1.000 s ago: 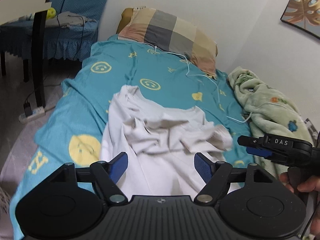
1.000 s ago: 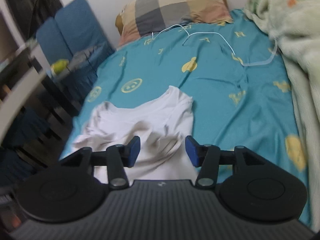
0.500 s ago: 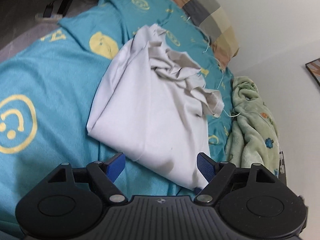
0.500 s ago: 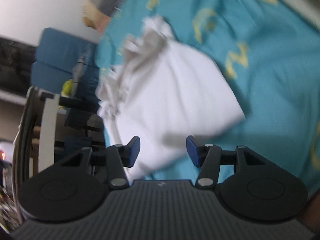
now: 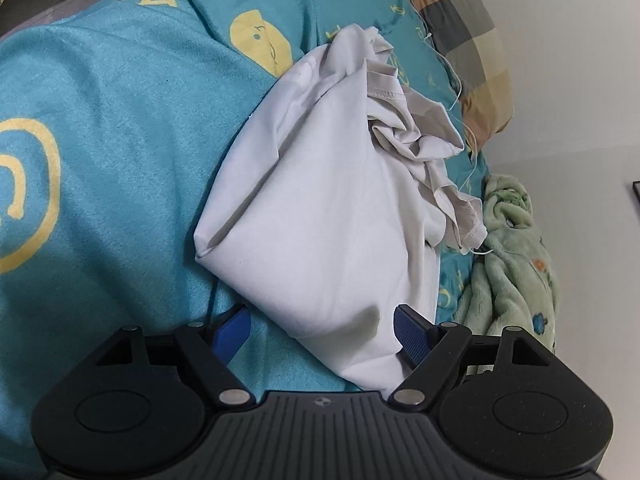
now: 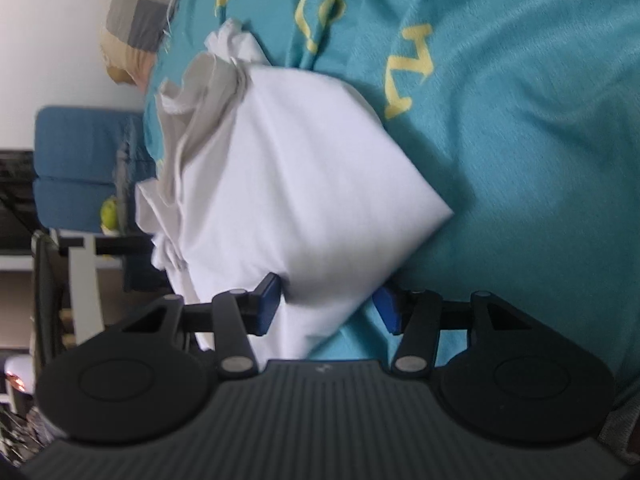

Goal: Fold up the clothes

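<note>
Two grippers, jaws apart, flank one white shirt [image 5: 320,208] lying crumpled at frame centre on a teal bedsheet [image 5: 100,128]. Left gripper [image 5: 322,330] straddles the shirt's lower hem corner, lower centre of its view; right gripper [image 6: 326,306] likewise brackets a lower fold. Bunched sleeves lie toward a checked pillow [image 5: 468,44], upper right; green blanket [image 5: 508,264] at right edge.

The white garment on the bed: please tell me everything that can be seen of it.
The white garment looks like thin, soft knit fabric. Its near part lies smooth and doubled over; the far part is bunched, showing a stitched hem. It rests on the teal bedsheet. A near corner lies between the open jaws of each gripper, left and right.
</note>
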A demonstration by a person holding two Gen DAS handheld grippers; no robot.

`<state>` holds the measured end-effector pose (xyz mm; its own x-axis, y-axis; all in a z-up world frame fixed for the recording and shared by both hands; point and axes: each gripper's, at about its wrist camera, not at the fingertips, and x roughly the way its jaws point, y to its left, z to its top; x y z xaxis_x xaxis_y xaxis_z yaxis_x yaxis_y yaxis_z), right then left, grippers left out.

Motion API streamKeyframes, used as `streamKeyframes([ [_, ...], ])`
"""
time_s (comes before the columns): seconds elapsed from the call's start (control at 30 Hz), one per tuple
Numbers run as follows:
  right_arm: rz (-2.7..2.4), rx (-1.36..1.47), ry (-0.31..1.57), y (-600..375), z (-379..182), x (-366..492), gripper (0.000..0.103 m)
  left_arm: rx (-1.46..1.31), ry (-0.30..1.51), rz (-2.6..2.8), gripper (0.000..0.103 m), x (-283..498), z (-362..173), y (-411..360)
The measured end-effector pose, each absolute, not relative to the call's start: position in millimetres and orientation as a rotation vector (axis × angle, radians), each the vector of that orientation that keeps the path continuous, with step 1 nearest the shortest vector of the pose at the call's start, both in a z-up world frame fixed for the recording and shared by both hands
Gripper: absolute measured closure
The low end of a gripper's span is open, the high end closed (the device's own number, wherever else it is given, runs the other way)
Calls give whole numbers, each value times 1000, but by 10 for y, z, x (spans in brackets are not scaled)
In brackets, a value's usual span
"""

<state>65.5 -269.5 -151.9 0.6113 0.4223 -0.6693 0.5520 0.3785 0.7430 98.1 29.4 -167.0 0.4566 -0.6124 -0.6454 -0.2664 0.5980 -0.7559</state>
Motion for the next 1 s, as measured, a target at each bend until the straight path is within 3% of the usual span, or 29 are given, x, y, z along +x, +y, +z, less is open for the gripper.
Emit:
streamKeyframes([
  [0.13, -129, 1272, 918, -2791, -1520, 637, 50, -984, 1106, -255, 23, 980, -1693, 333],
  [0.4, -140, 1243, 889, -2814, -1476, 631, 80, -1007, 1092, -247, 24, 996, -1683, 382],
  [0.6, -125, 1188, 853, -2779, -1380, 635, 89, -1078, 1050, -245, 33, 986, -1683, 489],
  [0.93, -61, 1154, 738, -2780, -1171, 587, 89, -1166, 940, -275, 85, 962, -1593, 638],
  [1.0, -56, 1157, 732, -2789, -1167, 586, 89, -1164, 914, -290, 89, 956, -1541, 653],
])
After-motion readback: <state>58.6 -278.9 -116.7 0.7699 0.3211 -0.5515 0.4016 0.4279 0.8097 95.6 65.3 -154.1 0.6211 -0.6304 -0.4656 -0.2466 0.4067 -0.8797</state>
